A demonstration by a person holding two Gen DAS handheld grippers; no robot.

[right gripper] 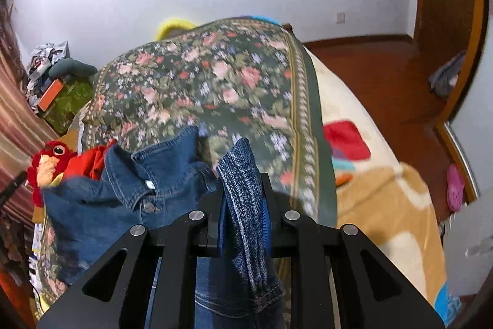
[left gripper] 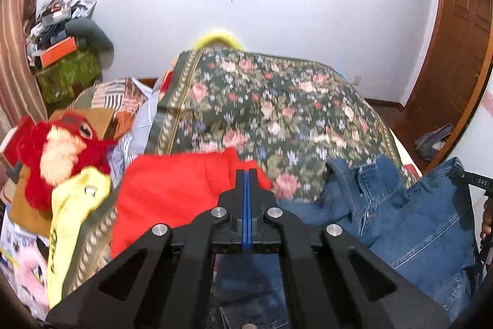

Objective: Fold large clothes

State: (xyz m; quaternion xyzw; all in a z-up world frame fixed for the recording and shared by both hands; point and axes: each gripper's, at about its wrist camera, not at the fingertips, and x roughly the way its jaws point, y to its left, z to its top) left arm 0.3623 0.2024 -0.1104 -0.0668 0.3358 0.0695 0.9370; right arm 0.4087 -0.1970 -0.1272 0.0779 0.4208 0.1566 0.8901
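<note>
A blue denim jacket point(left gripper: 400, 218) lies crumpled on the floral bedspread point(left gripper: 262, 100), its collar toward the far side. My left gripper point(left gripper: 246, 174) is shut with its jaws pressed together and nothing visible between them, above a red cloth point(left gripper: 172, 193) left of the jacket. My right gripper point(right gripper: 243, 178) is shut on a folded edge of the denim jacket point(right gripper: 240, 190) and holds it lifted; the rest of the jacket point(right gripper: 123, 193) hangs to the left. The right gripper also shows at the right edge of the left wrist view point(left gripper: 474, 184).
A red plush toy point(left gripper: 58, 150) and a yellow cloth point(left gripper: 77, 205) sit at the left. A cream and tan blanket point(right gripper: 385, 205) covers the bed's right side. Clutter piles point(left gripper: 61, 36) stand by the wall. A wooden door point(left gripper: 456, 30) is at the right.
</note>
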